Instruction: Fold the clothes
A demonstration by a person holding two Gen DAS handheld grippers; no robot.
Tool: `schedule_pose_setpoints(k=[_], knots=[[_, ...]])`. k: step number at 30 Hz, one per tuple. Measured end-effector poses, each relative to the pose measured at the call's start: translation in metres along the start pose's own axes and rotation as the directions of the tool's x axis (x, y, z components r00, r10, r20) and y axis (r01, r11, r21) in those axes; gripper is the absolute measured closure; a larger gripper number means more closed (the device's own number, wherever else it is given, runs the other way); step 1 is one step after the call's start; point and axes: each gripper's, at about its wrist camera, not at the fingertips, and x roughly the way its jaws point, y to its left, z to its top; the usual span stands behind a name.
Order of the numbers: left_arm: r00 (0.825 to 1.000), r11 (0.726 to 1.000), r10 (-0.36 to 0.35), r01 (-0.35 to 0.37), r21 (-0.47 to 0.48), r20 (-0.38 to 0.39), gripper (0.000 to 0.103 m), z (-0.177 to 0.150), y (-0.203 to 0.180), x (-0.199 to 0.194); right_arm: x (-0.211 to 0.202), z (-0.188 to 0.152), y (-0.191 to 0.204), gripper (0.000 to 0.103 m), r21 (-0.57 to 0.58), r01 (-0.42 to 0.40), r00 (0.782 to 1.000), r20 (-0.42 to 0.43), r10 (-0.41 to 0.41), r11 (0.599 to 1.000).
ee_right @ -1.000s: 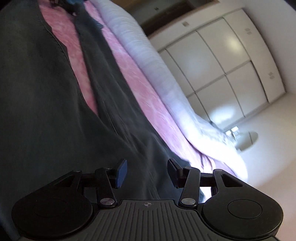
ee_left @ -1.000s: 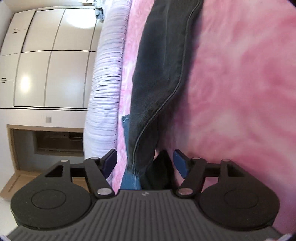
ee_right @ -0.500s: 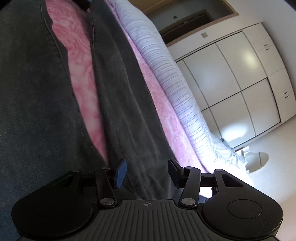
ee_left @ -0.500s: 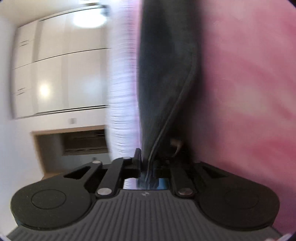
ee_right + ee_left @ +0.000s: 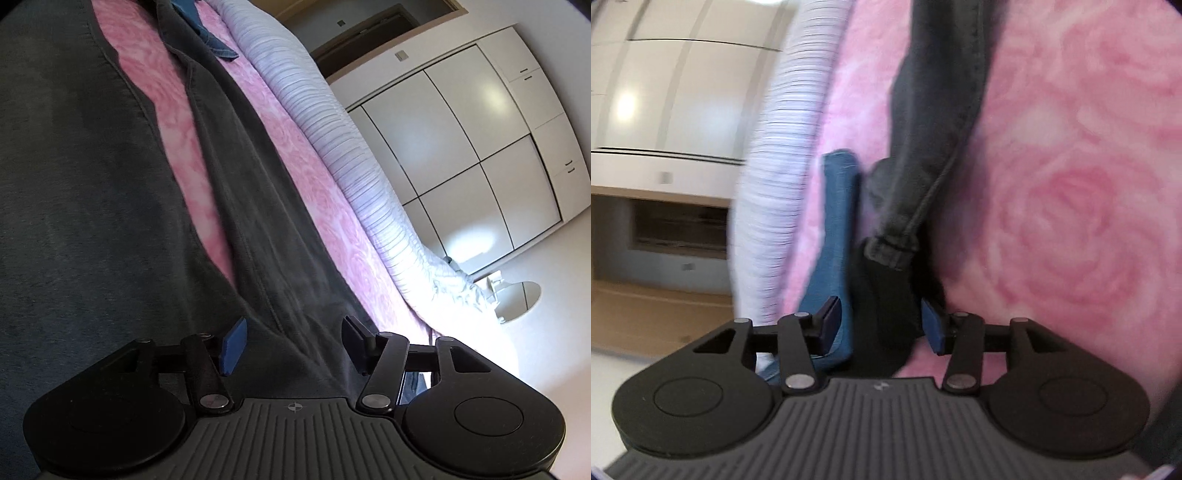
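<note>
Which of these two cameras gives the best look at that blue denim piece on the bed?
The left wrist view: the blue denim piece lies close up beside the dark garment on the pink bedspread, though blurred. The right wrist view shows only a small blue corner far off near the top edge.

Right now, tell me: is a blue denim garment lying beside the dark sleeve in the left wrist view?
Yes, a blue denim piece lies just left of the dark garment's cuffed sleeve on the pink bedspread.
</note>
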Motion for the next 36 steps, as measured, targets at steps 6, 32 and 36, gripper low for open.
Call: schedule_pose_setpoints(k=[6, 32, 36], knots=[[0.997, 1.0, -0.027, 0.027, -0.005, -0.071, 0.076, 0.002, -0.006, 0.035, 0.001, 0.001, 0.007, 0.044, 0.018, 0.008, 1.0, -0.005, -0.008, 1.0], [0.981, 0.911, 0.129, -0.174, -0.375, -0.142, 0.045, 0.043, 0.118, 0.125, 0.043, 0.034, -0.004, 0.03, 0.068, 0.059, 0.998, -0.01, -0.059, 0.996], [0.999, 0.827, 0.022, -0.044, -0.561, -0.046, 0.043, 0.048, 0.142, 0.078, 0.019, 0.032, -0.002, 0.03, 0.08, 0.039, 0.999, 0.02, -0.041, 0.996]])
